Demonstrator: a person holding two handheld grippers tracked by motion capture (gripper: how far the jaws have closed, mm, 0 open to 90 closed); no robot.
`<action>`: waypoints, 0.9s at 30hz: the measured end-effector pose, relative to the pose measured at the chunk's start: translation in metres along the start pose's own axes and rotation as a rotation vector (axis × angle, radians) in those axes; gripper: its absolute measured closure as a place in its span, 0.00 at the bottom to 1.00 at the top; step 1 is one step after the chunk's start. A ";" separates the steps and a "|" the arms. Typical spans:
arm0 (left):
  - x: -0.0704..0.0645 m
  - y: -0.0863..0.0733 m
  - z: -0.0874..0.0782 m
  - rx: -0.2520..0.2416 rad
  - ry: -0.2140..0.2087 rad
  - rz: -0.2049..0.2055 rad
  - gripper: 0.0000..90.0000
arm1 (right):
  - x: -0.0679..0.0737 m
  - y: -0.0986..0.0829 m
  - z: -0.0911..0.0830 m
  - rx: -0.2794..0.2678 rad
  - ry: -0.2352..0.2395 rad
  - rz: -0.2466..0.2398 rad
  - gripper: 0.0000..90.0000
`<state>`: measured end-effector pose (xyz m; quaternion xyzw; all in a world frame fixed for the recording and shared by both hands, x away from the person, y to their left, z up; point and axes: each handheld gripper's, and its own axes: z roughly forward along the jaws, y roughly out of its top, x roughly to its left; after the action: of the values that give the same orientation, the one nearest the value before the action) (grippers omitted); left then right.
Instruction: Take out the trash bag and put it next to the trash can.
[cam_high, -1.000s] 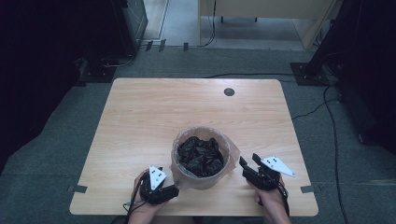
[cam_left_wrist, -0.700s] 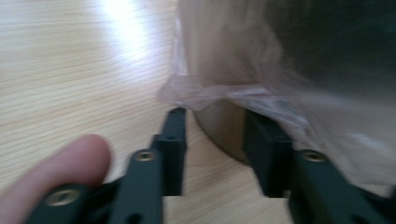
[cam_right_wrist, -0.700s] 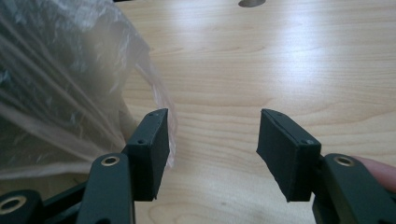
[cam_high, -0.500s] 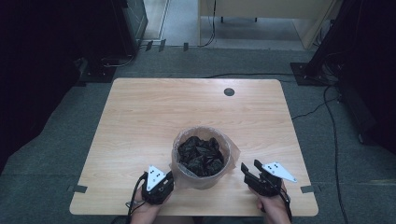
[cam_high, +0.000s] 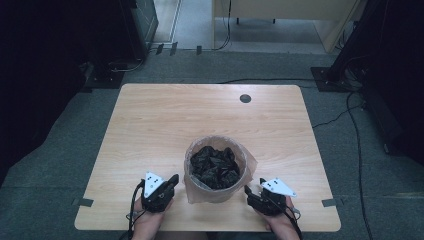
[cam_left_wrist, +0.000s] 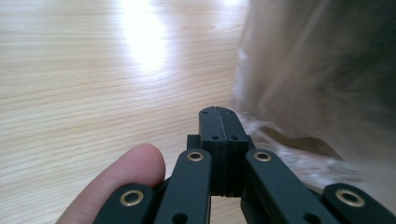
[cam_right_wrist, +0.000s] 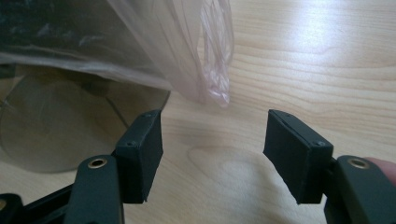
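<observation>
A clear round bin (cam_high: 216, 172) lined with a thin plastic bag (cam_right_wrist: 205, 51) and holding crumpled black material (cam_high: 215, 164) stands on the wooden table (cam_high: 165, 120), between the two grippers. The left gripper (cam_left_wrist: 218, 122) sits just to its left with jaws pressed together on nothing. The right gripper (cam_right_wrist: 212, 140) rests just to its right, jaws spread apart, the bag's loose fold hanging just ahead of them.

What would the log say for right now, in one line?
left gripper: shut, beside bin | right gripper: open, plastic liner ahead, ungrasped | bin: near table front edge, dark contents inside
</observation>
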<state>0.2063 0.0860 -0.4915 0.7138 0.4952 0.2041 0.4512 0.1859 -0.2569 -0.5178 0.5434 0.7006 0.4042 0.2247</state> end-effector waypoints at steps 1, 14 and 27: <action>0.001 -0.001 0.000 0.011 0.000 0.006 1.00 | 0.000 0.001 0.001 0.001 -0.002 0.004 0.41; -0.030 -0.023 0.022 0.205 0.040 0.177 0.42 | -0.002 0.012 0.019 0.001 -0.049 0.031 0.61; -0.042 -0.016 0.015 0.072 0.005 0.286 0.62 | 0.001 0.015 0.023 -0.024 -0.014 0.026 0.95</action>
<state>0.1913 0.0437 -0.5057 0.7922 0.3966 0.2503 0.3904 0.2113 -0.2478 -0.5188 0.5524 0.6872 0.4116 0.2308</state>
